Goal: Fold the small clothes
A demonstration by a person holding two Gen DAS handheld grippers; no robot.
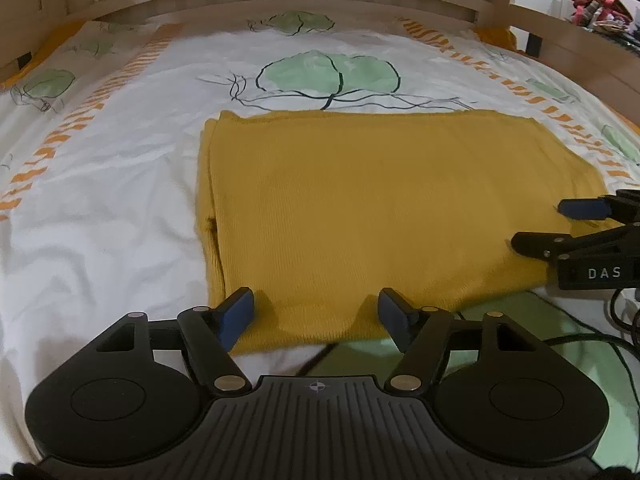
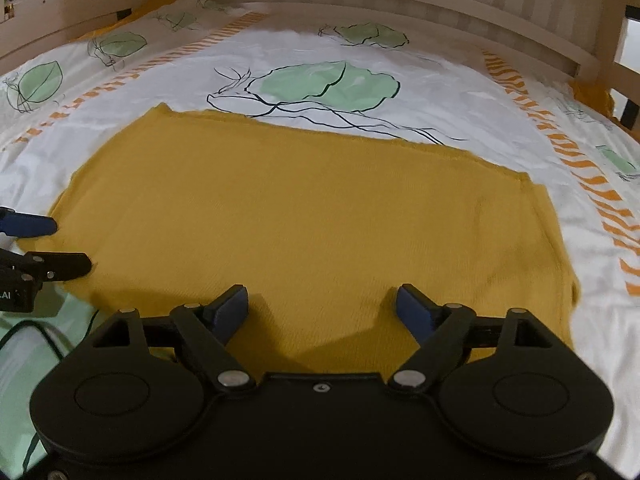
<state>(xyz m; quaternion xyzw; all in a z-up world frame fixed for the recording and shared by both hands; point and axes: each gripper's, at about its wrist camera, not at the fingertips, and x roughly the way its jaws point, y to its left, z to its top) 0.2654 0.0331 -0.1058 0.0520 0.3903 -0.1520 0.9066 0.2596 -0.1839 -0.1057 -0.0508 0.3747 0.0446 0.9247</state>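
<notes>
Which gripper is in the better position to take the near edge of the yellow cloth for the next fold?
Probably the left gripper: it is open with the near hem of the yellow cloth between its fingers. The right gripper, also open, is already over the fabric, past the hem.

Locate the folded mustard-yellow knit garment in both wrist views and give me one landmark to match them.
Left wrist view: the folded mustard-yellow knit garment fills the centre, stretching toward the right edge, ahead of the open left tongs.
Right wrist view: it spans the centre and left, ahead of the open right tongs.
Shared landmark: the large green leaf print on the white bedsheet, just beyond the garment's far edge.
</notes>
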